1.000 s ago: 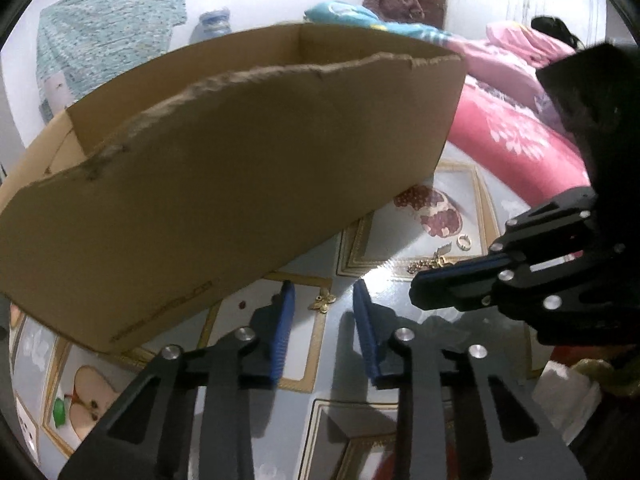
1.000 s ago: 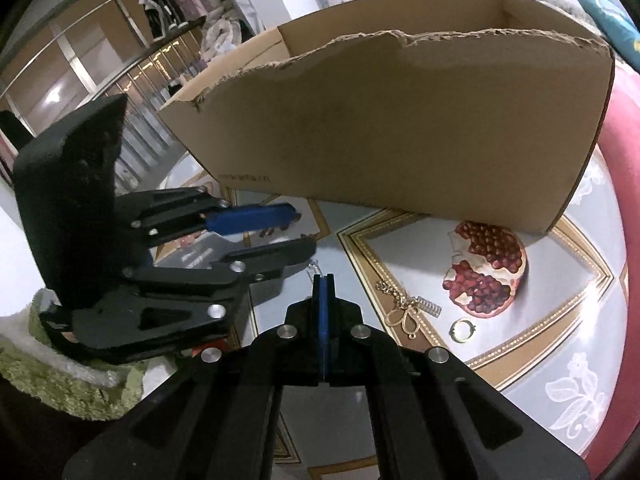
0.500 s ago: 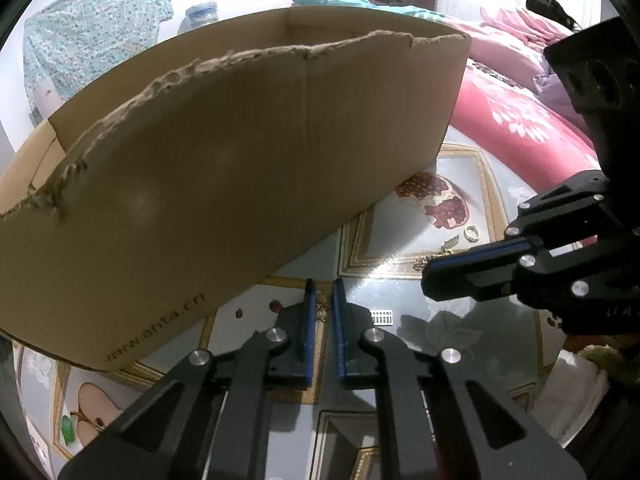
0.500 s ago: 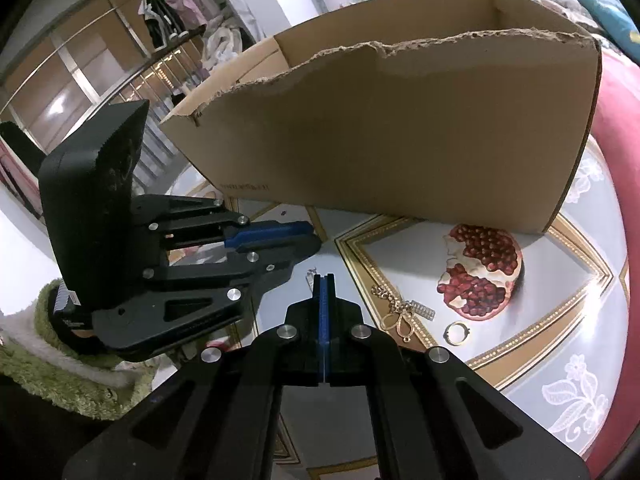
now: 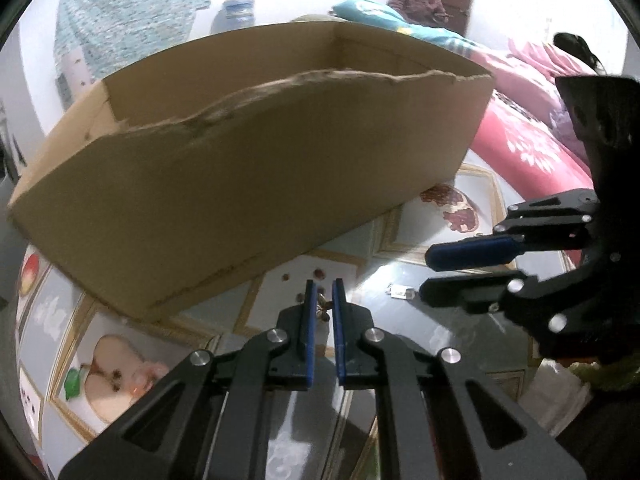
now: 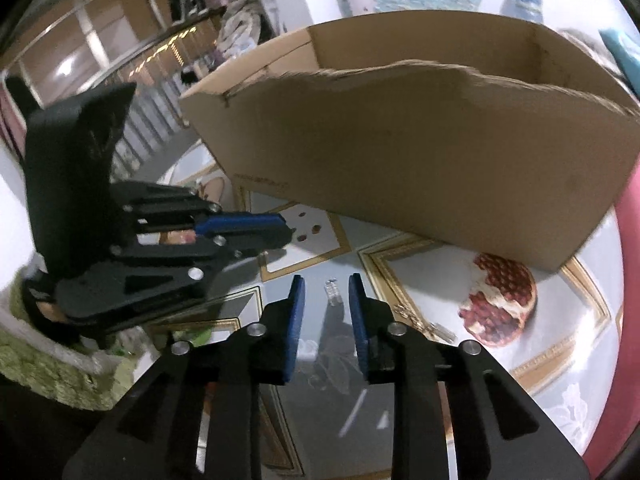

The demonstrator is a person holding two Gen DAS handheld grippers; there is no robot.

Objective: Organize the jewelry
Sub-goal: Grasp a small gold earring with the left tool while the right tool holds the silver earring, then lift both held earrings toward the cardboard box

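The left gripper (image 5: 321, 308) pinches a small gold earring (image 5: 322, 307) between its fingertips. The right gripper (image 6: 326, 300) stands parted, a clear clasp (image 6: 332, 292) on the table between its fingers, cardboard box (image 6: 420, 160) ahead.

Your gold flower earring (image 5: 322, 309) sits pinched between two blue pads, off the table. The small silver clasp (image 6: 332, 290) lies flat on the glass. The gold chain (image 6: 416, 318) lies heaped beside the printed pomegranate.
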